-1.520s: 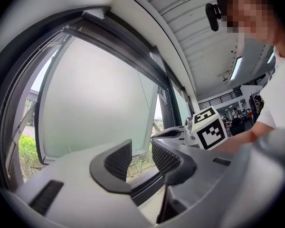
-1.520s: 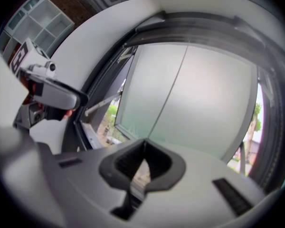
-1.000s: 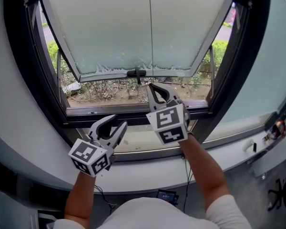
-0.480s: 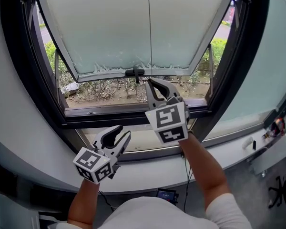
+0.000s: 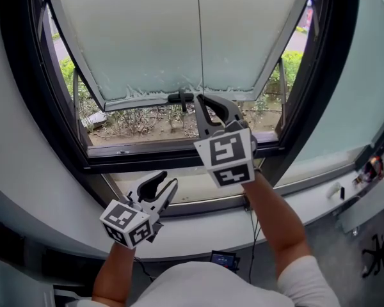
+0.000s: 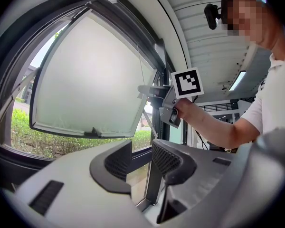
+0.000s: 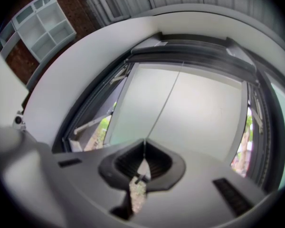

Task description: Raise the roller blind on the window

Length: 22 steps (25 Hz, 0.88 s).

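A white sill (image 5: 313, 197) curves beneath the dark window frame (image 5: 22, 107), at 6 o'clock in the head view. Just above it, at 7 o'clock, the left claw (image 5: 165, 184) points level, jaws apart with nothing between them. Higher, near centre, the right claw (image 5: 202, 100) has its jaws together, clamped on the blind's thin cord (image 5: 198, 37). The cord runs taut up to 12 o'clock; the blind itself cannot be made out. Beyond, a frosted sash (image 5: 134, 37) tilts outward, its handle (image 5: 181, 97) just beside the right claw at 9 o'clock. The gap under the sash shows shrubs (image 5: 141, 120) outside
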Tool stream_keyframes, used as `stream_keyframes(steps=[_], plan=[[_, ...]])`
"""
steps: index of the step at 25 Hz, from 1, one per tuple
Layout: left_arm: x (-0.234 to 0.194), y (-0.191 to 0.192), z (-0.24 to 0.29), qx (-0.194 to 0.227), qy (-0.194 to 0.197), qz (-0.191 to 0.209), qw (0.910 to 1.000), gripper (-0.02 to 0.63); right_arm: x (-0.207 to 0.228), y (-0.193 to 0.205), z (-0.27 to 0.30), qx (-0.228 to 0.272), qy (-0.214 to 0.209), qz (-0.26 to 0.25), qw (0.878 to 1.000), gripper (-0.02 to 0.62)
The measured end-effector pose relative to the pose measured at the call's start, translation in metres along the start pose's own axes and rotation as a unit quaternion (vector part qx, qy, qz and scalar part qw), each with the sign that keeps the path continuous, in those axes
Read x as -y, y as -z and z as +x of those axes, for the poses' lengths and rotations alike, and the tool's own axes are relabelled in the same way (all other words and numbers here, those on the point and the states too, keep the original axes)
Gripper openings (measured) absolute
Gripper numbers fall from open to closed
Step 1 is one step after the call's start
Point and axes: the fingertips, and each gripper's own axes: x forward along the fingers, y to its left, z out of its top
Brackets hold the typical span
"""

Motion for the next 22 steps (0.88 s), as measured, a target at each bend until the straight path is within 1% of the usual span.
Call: stream_keyframes(steps=[12, 15, 22], plan=[[0.005, 0.001, -0.001, -0.004, 0.006, 0.001, 1.0000, 0.146, 0.015, -0.026, -0.002, 0.028, 0.021, -0.008, 0.999, 0.025], [0.005, 0.000, -0.003, 0.000, 0.005, -0.004, 1.0000, 0.146, 0.018, -0.034, -0.004, 0.039, 0.027, -0.008, 0.999, 0.025], [0.005, 0.002, -0.005, 0.000, 0.006, -0.011, 0.9999, 0.146, 0.025, -0.044, -0.006, 0.044, 0.028, -0.001, 0.999, 0.025]])
